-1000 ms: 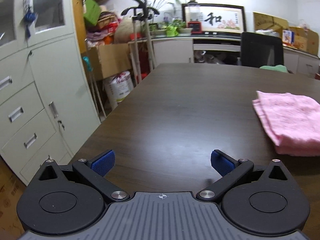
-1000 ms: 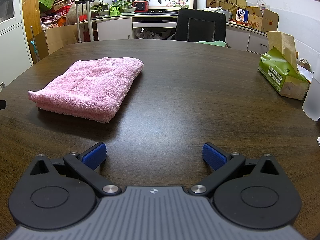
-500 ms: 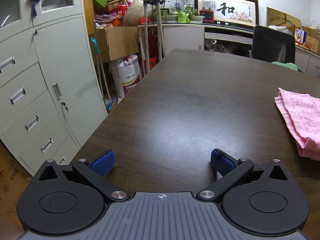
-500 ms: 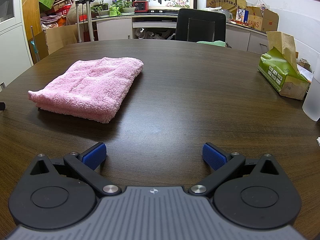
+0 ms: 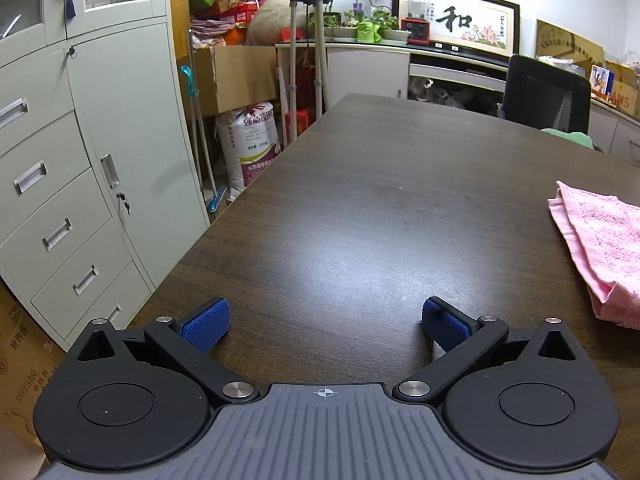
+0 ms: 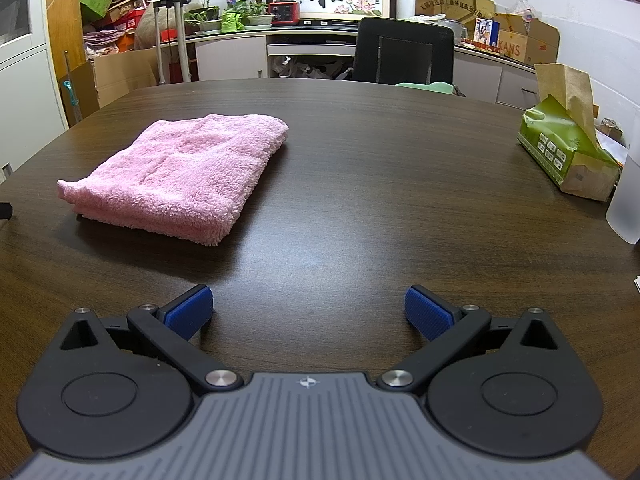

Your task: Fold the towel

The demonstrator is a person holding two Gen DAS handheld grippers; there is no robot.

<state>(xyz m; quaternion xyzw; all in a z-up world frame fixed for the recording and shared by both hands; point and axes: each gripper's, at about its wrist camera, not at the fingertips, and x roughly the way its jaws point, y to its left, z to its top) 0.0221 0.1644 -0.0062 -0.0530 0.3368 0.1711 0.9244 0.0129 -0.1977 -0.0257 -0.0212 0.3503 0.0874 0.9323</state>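
Note:
A pink towel (image 6: pixel 180 176) lies folded in a thick rectangle on the dark wooden table (image 6: pixel 360 168), left of centre in the right wrist view. Its left edge shows at the right side of the left wrist view (image 5: pixel 600 248). My right gripper (image 6: pixel 308 312) is open and empty, low over the table, in front and to the right of the towel. My left gripper (image 5: pixel 324 324) is open and empty, low over the table near its left edge, to the left of the towel. Neither touches the towel.
A green tissue box (image 6: pixel 568 152) and a frosted plastic container (image 6: pixel 626 200) stand at the table's right side. A black office chair (image 6: pixel 404 52) is at the far end. Grey filing cabinets (image 5: pixel 72 168) stand beyond the table's left edge (image 5: pixel 224 216).
My left gripper has swung left and away from the towel, which has slid toward the right edge of its view. The right gripper and the towel have not moved.

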